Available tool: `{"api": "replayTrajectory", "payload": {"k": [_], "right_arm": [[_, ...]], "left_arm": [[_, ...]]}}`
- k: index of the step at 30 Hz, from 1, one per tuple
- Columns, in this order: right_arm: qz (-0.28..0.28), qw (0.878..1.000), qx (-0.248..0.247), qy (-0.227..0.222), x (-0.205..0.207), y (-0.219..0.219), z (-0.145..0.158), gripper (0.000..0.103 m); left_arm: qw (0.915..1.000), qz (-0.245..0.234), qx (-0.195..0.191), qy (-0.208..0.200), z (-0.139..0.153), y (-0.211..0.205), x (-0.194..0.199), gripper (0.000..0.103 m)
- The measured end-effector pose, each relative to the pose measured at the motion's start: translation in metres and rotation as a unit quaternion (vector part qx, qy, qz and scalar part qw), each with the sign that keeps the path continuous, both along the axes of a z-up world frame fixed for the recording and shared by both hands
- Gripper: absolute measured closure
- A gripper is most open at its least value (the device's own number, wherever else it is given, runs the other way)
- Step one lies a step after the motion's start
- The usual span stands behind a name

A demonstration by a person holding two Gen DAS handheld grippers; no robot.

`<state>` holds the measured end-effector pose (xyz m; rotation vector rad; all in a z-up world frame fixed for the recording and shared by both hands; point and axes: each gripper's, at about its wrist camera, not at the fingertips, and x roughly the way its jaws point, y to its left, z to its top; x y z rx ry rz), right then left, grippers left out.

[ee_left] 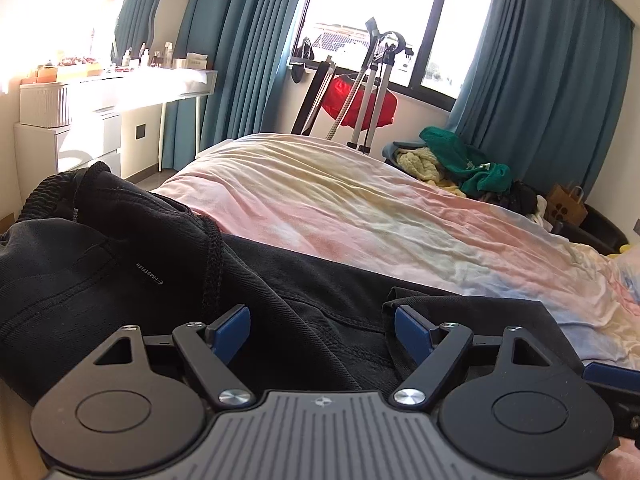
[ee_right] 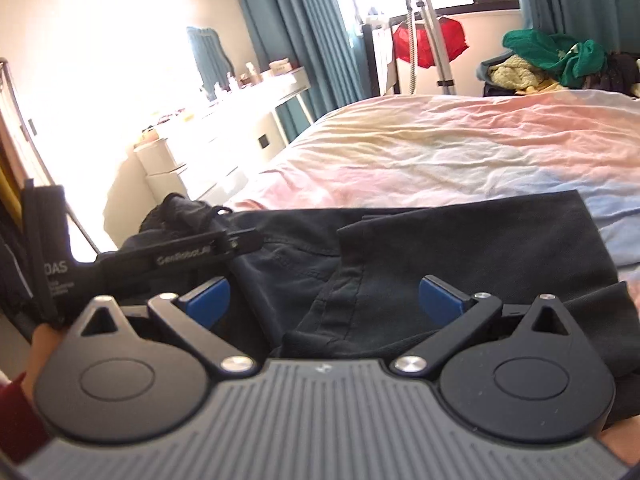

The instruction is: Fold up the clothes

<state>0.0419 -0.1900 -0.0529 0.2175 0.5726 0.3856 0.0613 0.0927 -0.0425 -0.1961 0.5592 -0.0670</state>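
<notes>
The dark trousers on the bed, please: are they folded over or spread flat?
Folded over: the dark cotton trousers have their hem end lying atop the rest, its edge crossing the lower layer.

Sunlit bedroom: teal curtains [ee_left: 240,40] flank a window [ee_left: 380,8], white dresser [ee_left: 100,112] (perhaps a vanity) beside the bed [ee_left: 340,200]

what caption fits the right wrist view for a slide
Open right tool above folded black cotton trousers on a wrinkled pastel tie-dye bedsheet.
</notes>
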Motion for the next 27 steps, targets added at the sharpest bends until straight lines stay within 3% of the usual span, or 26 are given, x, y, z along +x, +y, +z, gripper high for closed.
{"api": "replayTrajectory", "payload": {"k": [1, 4, 7, 11, 15, 17, 18, 21, 24, 27], "right_arm": [[-0.022, 1.0, -0.01, 0.001, 0.004, -0.004, -0.001, 0.0], [-0.087, 0.992, -0.065, 0.064, 0.032, -0.013, -0.033, 0.0], [-0.151, 0.973, -0.12, 0.129, 0.06, -0.022, -0.064, 0.0], [-0.155, 0.972, -0.122, 0.13, 0.063, -0.023, -0.07, 0.0], [-0.161, 0.975, -0.076, 0.134, 0.063, -0.037, -0.062, 0.0], [-0.169, 0.975, -0.048, 0.139, 0.063, -0.049, -0.059, 0.0], [-0.175, 0.974, -0.034, 0.141, 0.063, -0.056, -0.057, 0.0], [-0.199, 0.969, 0.011, 0.146, 0.063, -0.081, -0.054, 0.0], [-0.21, 0.962, 0.07, 0.159, 0.065, -0.103, -0.056, 0.0], [-0.212, 0.96, 0.086, 0.16, 0.068, -0.108, -0.056, 0.0]], "left_arm": [[1.0, -0.002, 0.003, 0.0, -0.001, -0.001, 0.001, 0.022], [0.9998, -0.007, 0.017, -0.005, -0.006, -0.007, 0.005, 0.025], [0.9998, -0.015, 0.014, 0.0, -0.008, -0.012, 0.014, 0.026], [0.9995, -0.015, 0.021, 0.019, -0.005, -0.025, 0.034, 0.027], [0.9985, -0.005, 0.03, 0.046, -0.005, -0.036, 0.062, 0.031], [0.9983, -0.008, 0.01, 0.056, -0.003, -0.037, 0.074, 0.051], [0.9979, -0.013, -0.008, 0.063, 0.001, -0.038, 0.08, 0.054], [0.9986, -0.009, -0.025, 0.045, 0.01, -0.047, 0.08, 0.05], [0.9985, -0.031, 0.024, 0.039, 0.01, -0.069, 0.084, 0.046], [0.9949, -0.065, 0.049, 0.059, -0.001, -0.083, 0.095, 0.048]]}}
